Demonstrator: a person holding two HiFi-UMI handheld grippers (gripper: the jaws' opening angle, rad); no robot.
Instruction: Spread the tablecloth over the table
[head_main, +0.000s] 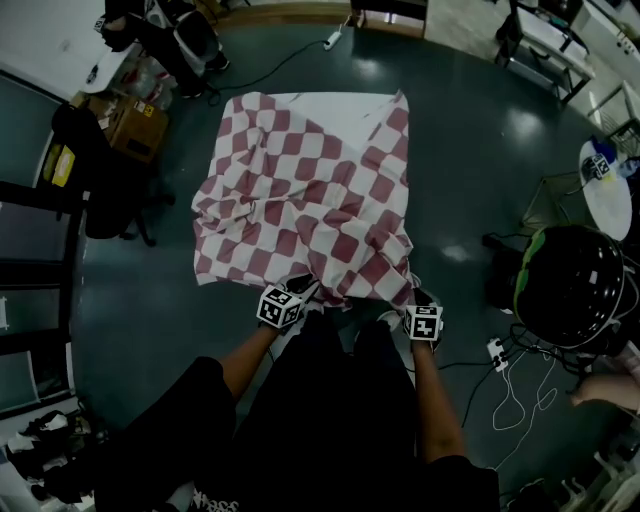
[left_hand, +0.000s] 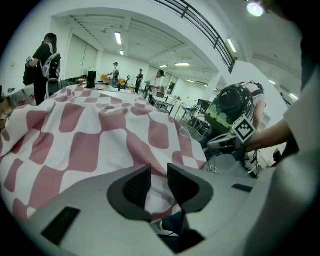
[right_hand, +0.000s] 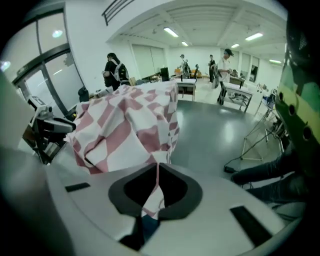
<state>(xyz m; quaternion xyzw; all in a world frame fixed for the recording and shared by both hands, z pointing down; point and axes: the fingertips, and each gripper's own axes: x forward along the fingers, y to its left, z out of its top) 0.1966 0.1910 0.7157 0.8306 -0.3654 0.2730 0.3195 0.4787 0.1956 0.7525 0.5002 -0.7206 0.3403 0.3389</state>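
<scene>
A red-and-white checked tablecloth (head_main: 310, 200) lies rumpled over the table, which it hides entirely. My left gripper (head_main: 303, 291) is at the cloth's near edge, left of centre. Its jaws stand a little apart with bunched cloth (left_hand: 100, 135) filling the gap, gripped at my left gripper (left_hand: 159, 182). My right gripper (head_main: 414, 298) is at the near right corner. In the right gripper view, my right gripper (right_hand: 158, 172) is shut on a thin fold of the cloth (right_hand: 130, 125). The cloth hangs in folds over the near side.
A black and green helmet-like dome (head_main: 570, 285) sits at the right, with white cables (head_main: 520, 390) on the floor beside it. A cardboard box (head_main: 135, 125) and a black chair (head_main: 100, 175) stand at the left. People stand far across the room.
</scene>
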